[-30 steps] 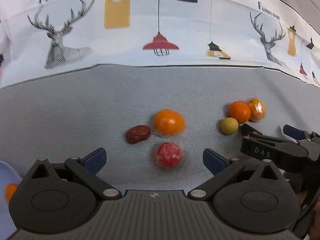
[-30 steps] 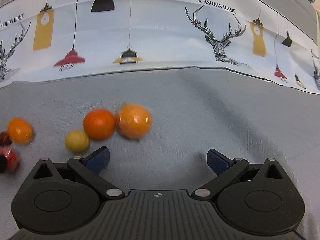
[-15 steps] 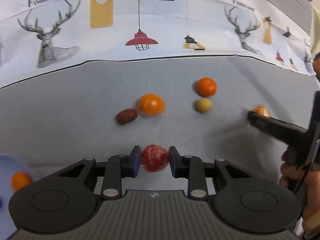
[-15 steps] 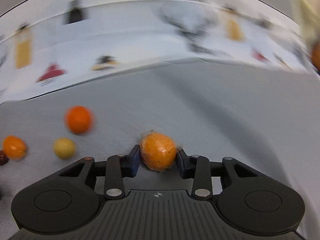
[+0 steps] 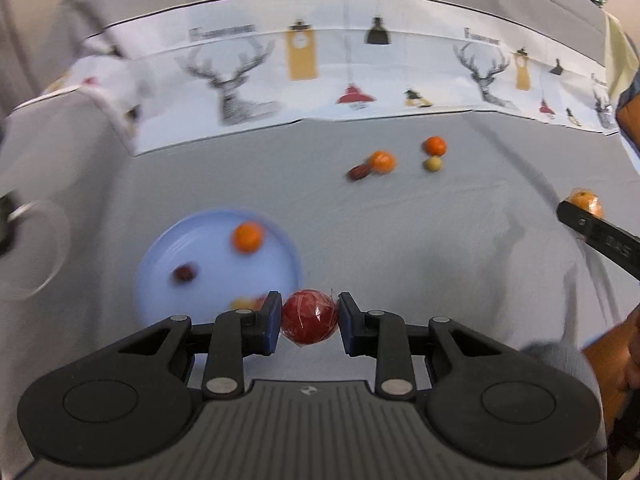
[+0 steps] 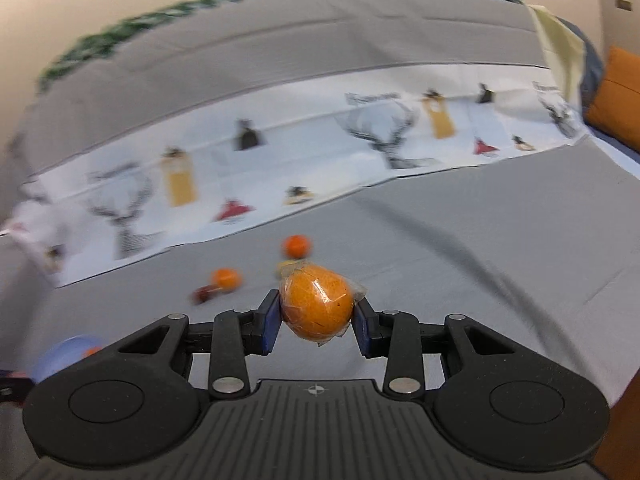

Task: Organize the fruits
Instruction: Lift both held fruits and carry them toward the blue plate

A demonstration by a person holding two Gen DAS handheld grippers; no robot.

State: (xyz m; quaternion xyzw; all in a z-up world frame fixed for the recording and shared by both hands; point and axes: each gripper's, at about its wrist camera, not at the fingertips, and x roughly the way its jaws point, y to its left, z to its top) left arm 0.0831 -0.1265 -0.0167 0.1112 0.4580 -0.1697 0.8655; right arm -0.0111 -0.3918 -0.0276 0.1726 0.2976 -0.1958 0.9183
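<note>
The left gripper (image 5: 309, 322) is squeezing a wrapped red fruit (image 5: 309, 317) between its nearly closed fingers, and the right gripper (image 6: 316, 317) is pinching a wrapped orange fruit (image 6: 317, 305) the same way. Just past the left fingers, the blue plate (image 5: 208, 280) is already holding a few fruits. Farther out, four more fruits (image 5: 382, 161) are waiting on the gray cloth (image 5: 440, 248), so the job looks about half done.

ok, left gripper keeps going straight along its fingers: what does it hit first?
Probably bare grey cloth, just right of the blue plate. The left gripper is shut on the wrapped red fruit; the date and orange lie further on, slightly right. Depth is unclear.
</note>
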